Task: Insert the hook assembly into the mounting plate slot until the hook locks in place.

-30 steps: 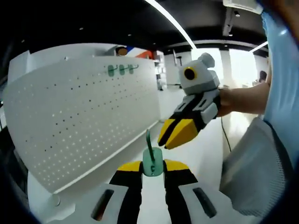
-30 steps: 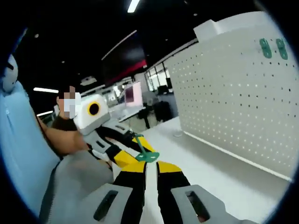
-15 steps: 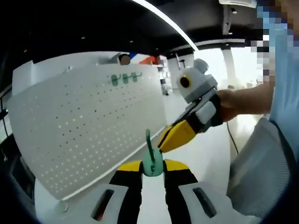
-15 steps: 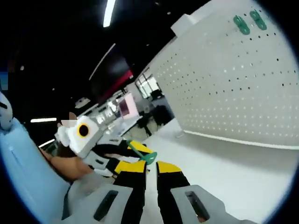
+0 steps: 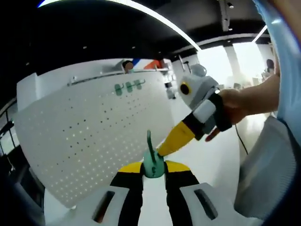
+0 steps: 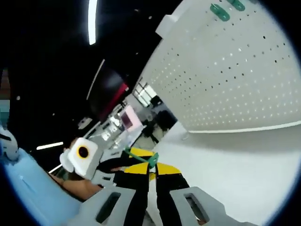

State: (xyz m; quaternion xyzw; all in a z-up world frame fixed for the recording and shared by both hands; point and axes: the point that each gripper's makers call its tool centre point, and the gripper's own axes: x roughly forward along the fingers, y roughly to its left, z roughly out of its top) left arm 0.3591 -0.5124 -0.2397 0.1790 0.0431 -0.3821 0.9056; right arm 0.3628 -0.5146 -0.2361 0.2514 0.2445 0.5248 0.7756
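Right claw (image 5: 162,150) closer to hook | left claw (image 5: 154,170) pinching green plastic hook (image 5: 151,162) | right closed | perforated white pegboard (image 5: 94,141)

left gripper (image 5: 153,170) jaws clamp green hook (image 5: 151,159) | right gripper (image 5: 173,140) tip beside it | pegboard (image 5: 84,136) behind

1. Both views are bright low down and dark above: the ceiling beyond the jaws is nearly black, cut by a long ceiling light strip (image 5: 155,16) that blooms white.
2. In the left gripper view, windows (image 5: 244,61) to the right of the jaws are blown out with glare.
3. The white pegboard (image 5: 89,127) is evenly lit, its holes crisp near the middle, smeared toward the edges.
4. Fisheye bending curves the board's edges strongly in both views.
5. In the right gripper view, the white tabletop (image 6: 244,165) right of the jaws carries only faint, soft shadow.
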